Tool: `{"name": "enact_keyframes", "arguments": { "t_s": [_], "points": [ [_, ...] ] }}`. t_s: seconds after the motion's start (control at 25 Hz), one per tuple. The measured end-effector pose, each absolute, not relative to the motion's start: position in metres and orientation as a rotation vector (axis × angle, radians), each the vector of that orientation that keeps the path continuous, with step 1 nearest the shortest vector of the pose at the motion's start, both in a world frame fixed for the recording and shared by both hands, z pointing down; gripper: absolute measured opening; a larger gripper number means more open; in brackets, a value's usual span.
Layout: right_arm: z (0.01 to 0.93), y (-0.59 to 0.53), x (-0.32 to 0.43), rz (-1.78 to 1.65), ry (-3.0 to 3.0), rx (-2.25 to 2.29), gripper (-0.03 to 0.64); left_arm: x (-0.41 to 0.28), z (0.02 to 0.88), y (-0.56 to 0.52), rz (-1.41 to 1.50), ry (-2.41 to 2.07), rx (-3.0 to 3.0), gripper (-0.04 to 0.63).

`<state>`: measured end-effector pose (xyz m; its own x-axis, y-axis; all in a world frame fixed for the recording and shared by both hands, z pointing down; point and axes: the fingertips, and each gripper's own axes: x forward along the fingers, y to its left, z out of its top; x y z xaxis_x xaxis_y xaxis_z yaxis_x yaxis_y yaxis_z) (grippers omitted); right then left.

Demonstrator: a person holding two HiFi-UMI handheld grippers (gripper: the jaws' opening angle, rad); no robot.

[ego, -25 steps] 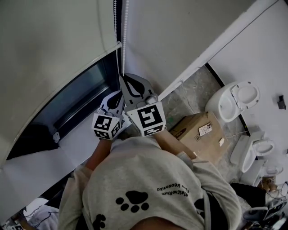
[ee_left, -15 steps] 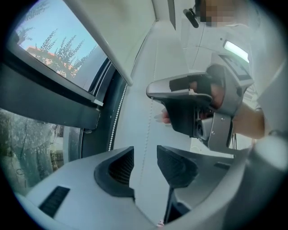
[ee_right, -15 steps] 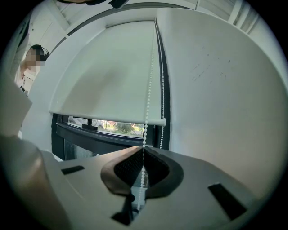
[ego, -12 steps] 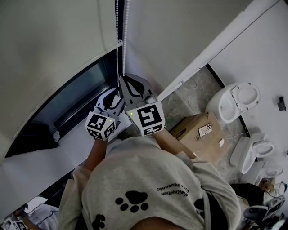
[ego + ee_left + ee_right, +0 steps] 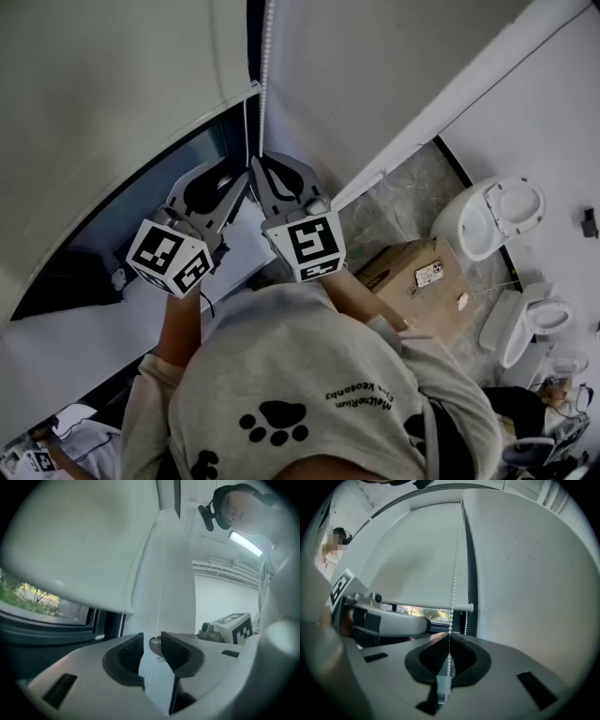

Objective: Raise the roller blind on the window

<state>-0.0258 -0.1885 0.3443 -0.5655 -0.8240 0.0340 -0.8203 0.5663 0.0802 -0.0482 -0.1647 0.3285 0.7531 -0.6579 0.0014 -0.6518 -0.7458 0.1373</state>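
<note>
Right claw (image 5: 449, 641) clenched on bead chain (image 5: 454, 573). Roller blind (image 5: 417, 555) left of chain, window (image 5: 417, 613) showing beneath it. Left claw (image 5: 152, 644) just sprung open — chain strand loose in gap, untouched. Risk: right grip slips, chain runs back — blind drops.

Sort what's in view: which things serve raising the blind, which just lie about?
Job: roller blind; bead chain; window; right gripper, shut on the chain; left gripper, jaws just opened, chain showing in their gap.
Lying about: cardboard box; toilets on the floor.
</note>
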Motion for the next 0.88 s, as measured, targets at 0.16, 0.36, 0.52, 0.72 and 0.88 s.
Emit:
{"name": "enact_keyframes", "arguments": {
  "t_s": [0.16,0.36,0.52,0.72,0.88],
  "points": [
    [0.341,-0.188,-0.029,-0.089,-2.728,1.419,0.011,-0.039,0.290,-0.165,-0.064,-1.002,2.899,0.121],
    [0.343,-0.185,-0.030,-0.082,-2.735,1.400,0.011,-0.022,0.257,-0.174,-0.039,-0.990,2.982,0.103],
    [0.346,-0.183,-0.034,-0.070,-2.736,1.380,0.011,-0.023,0.233,-0.185,-0.084,-1.034,3.005,0.086],
    [0.344,-0.182,-0.036,-0.069,-2.738,1.370,0.011,-0.020,0.204,-0.190,-0.079,-1.027,3.045,0.074],
    [0.346,-0.186,-0.034,-0.073,-2.731,1.367,0.011,-0.013,0.197,-0.191,-0.003,-1.023,3.089,0.018]
  ]
}}
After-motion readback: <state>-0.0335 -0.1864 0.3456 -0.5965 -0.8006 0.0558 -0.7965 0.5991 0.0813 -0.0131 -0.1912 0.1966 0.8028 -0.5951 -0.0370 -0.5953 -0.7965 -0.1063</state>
